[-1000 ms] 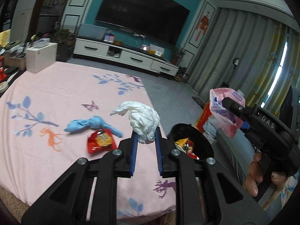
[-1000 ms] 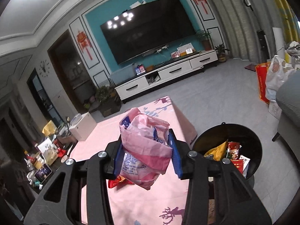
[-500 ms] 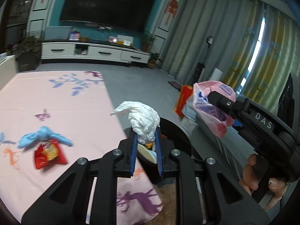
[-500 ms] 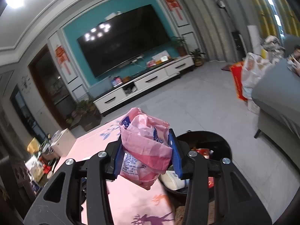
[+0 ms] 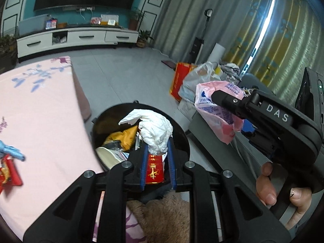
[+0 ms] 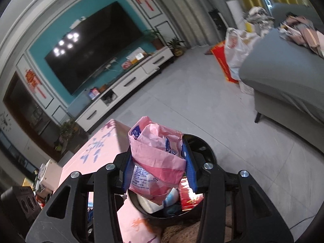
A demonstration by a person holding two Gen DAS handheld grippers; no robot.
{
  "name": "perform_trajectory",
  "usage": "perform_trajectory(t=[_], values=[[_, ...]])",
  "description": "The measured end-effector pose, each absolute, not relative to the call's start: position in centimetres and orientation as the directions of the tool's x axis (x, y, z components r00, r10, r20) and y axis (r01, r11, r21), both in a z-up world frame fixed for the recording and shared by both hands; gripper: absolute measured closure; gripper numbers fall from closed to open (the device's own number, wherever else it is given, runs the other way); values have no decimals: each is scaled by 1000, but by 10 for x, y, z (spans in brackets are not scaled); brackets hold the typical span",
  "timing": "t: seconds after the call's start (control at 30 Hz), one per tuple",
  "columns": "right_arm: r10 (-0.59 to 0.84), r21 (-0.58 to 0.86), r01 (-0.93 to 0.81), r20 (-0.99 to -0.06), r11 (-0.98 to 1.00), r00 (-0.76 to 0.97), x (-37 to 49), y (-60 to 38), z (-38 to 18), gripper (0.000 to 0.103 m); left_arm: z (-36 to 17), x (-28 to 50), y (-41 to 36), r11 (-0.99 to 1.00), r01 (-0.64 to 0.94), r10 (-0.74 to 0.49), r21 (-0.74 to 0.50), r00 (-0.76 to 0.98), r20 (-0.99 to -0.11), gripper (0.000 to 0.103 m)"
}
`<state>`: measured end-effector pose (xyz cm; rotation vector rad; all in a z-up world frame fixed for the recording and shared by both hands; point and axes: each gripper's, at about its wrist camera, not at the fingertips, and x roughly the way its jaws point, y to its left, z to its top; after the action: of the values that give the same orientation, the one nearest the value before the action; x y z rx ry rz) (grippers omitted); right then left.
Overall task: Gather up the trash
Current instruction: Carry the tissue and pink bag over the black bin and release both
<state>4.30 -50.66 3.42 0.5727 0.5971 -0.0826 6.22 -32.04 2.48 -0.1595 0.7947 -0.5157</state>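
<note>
Over the bin [image 5: 183,139], left wrist view: left gripper [image 5: 157,151] clamped narrow on a white tissue wad [image 5: 155,128], which hangs above the bin's open mouth; the bin is already well filled with a yellow wrapper [image 5: 123,138], a red packet [image 5: 154,168] and other scraps. Risk here: a light wad let go from up high could land on the heap and roll over the rim to the floor [image 5: 121,77], or cling to the blue pads; likely safer lower and centred. To the right, the right gripper [image 5: 224,101], gripped by a hand [image 5: 283,198], carries a pink bag [image 5: 218,117] that sits off to the side of the bin, over a grey sofa edge in this view; released there it would miss. On the pink cloth [image 5: 40,121] at left, a blue scrap [image 5: 12,151] and a red wrapper [image 5: 9,174] are yet to be collected, both blurred. Right wrist view: the gripper [image 6: 159,168] pinches the bag [image 6: 158,160] at medium width, the bin [image 6: 202,151] directly behind and below it. The bag is bulky and springy; it may snag a finger or perch on the full pile and tip out. Both tools crowd one small opening, so a knock between them seems possible. Room: grey tiled floor [image 6: 202,101], dark TV [image 6: 95,54] on a teal wall, white cabinet [image 6: 125,87], grey sofa [image 6: 283,77], curtains, bags heaped by the sofa end.
</note>
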Motion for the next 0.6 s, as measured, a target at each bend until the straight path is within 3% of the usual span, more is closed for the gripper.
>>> perform_trajectory(t=[0.6], values=[[123,466,344,-719,816,684,97,-510,-23,59,-46,112,-356,846,346,-522,-405,390,-758,84]])
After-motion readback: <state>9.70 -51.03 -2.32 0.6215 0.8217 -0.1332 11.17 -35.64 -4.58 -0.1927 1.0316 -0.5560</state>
